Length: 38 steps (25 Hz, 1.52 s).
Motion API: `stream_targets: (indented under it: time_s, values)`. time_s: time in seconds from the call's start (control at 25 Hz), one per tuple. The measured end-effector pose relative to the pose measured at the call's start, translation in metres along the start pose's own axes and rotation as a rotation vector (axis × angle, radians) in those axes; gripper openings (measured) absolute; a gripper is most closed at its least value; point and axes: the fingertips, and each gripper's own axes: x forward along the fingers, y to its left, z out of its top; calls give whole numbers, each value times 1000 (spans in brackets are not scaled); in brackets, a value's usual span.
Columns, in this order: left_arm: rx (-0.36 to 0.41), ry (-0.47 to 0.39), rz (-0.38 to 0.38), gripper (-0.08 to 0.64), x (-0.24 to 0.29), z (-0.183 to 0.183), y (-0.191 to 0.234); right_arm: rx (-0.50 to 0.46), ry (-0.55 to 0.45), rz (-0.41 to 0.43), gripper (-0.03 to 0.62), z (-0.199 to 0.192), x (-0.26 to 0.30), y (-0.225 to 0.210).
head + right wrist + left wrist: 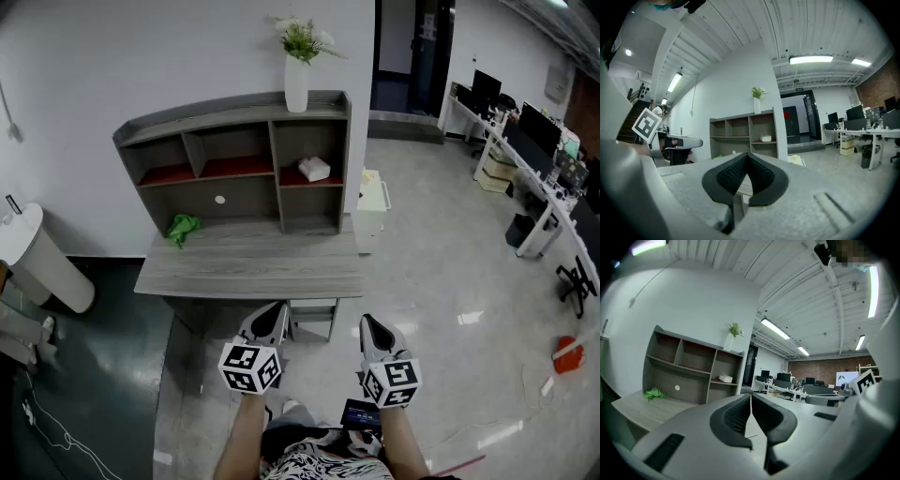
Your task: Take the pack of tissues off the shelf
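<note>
Head view: one desk, one shelf unit on its far edge. Two grippers at 6 o'clock: left gripper, right gripper, each with jaws pressed together, nothing between. One white vase atop shelf unit. One green cloth on desk, 10 o'clock. One pack of tissues in upper right compartment, 12 o'clock from grippers.

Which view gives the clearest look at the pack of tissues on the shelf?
The head view: the pack of tissues lies unobstructed in the right-hand compartment of the shelf, seen from above. The left gripper view and right gripper view show it too, but only as a small white shape far off, seen from the side.
</note>
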Motion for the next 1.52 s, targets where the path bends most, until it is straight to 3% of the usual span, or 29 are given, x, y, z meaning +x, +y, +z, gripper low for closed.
stream_targets:
  time_s: [0.32, 0.56, 0.8, 0.92, 1.08, 1.2, 1.52]
  values:
    - [19, 28, 9, 12, 1, -8, 1, 6, 11, 8, 3, -2, 2, 1]
    - [18, 24, 5, 12, 3, -6, 0, 110, -30, 42, 3, 4, -1, -4]
    - [-48, 11, -67, 9, 19, -3, -10, 146, -45, 41, 3, 5, -1, -20]
    - [-44, 25, -78, 9, 34, -5, -10, 135, -38, 26, 3, 3, 7, -30]
    - [9, 39, -67, 8, 59, -10, -6, 104, -16, 11, 3, -3, 26, -46]
    - [22, 53, -51, 8, 82, -14, 4, 143, -39, 18, 4, -2, 44, -60]
    - [-27, 31, -63, 8, 173, 8, 54, 171, -17, 29, 3, 6, 142, -105]
